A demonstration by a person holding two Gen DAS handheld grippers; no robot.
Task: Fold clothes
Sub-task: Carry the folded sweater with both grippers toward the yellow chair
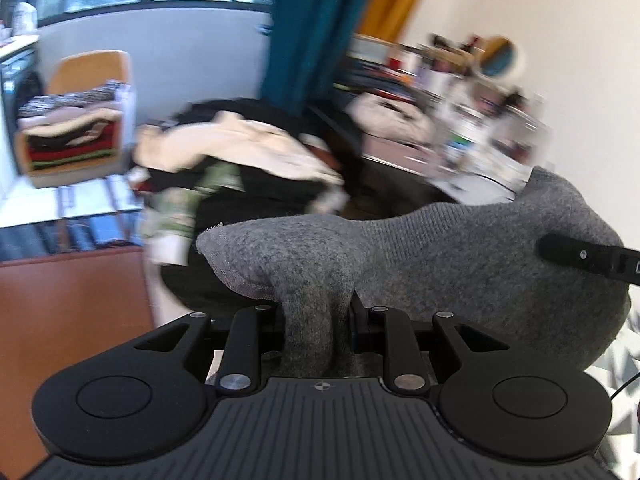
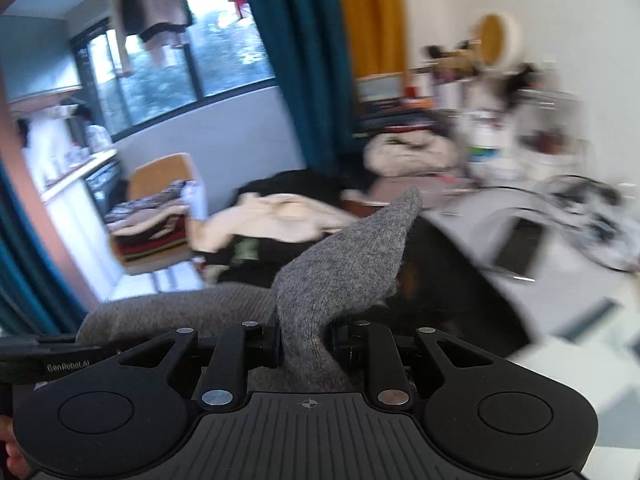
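The left gripper (image 1: 314, 322) pinches one end of the gray sock (image 1: 440, 248) tight. The right gripper (image 2: 306, 346) pinches the other end tight, and the sock's tip (image 2: 400, 216) sticks up toward 1 o'clock.

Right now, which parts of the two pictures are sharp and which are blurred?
Left wrist view: the gripper and the grey sock it pinches look sharp, the clothes pile behind is motion-blurred. Right wrist view: the gripper is sharp, the desk smeared, the window bright.
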